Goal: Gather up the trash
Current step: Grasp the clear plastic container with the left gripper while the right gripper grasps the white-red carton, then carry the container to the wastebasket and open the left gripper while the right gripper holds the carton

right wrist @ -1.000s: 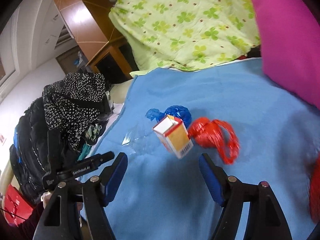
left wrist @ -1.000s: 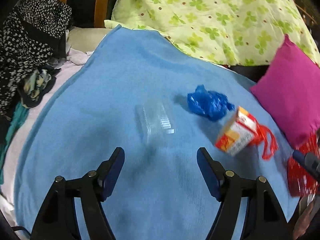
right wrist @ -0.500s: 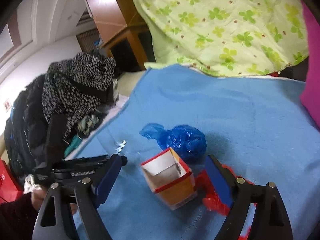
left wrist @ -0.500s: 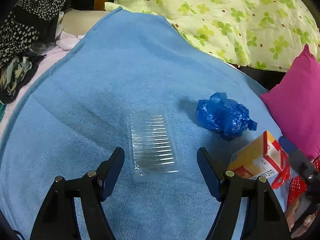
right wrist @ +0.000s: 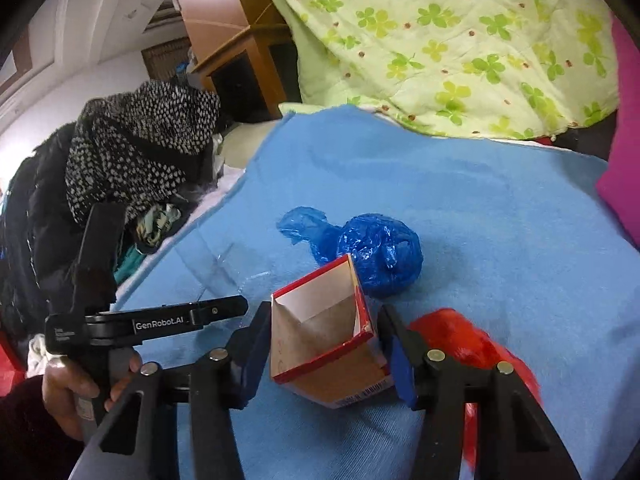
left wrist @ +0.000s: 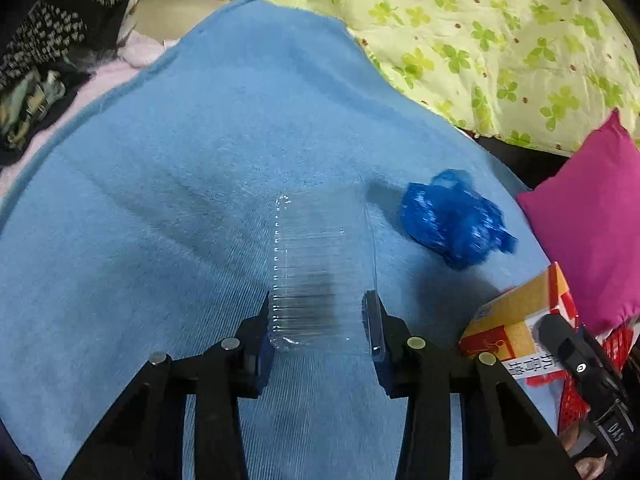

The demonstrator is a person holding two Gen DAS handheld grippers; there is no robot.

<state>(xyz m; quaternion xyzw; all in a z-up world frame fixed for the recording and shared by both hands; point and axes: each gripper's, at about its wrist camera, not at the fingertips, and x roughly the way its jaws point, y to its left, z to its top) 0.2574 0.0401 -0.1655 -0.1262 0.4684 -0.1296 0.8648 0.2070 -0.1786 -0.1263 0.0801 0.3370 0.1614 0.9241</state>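
On blue blanket [left wrist: 160,200]: my left hand-held gripper [left wrist: 320,320] just closed onto clear plastic tray [left wrist: 320,264]; right hand-held gripper [right wrist: 324,344] closed onto open carton [right wrist: 320,336]; blue bag [right wrist: 376,252] at 12 o'clock.

A home bedroom: a bed under a blue blanket [left wrist: 168,184], clover-print quilt [right wrist: 460,40] at twelve o'clock, piled clothes [right wrist: 136,148] at nine.

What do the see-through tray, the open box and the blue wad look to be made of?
Clear tray: thin, glossy ribbed plastic; the blue blanket shows through it.
Open box: probably paperboard, printed red and orange outside, plain matte brown inside, with creased flaps.
Blue wad: crumpled plastic film, shiny and wrinkled, likely a bag.
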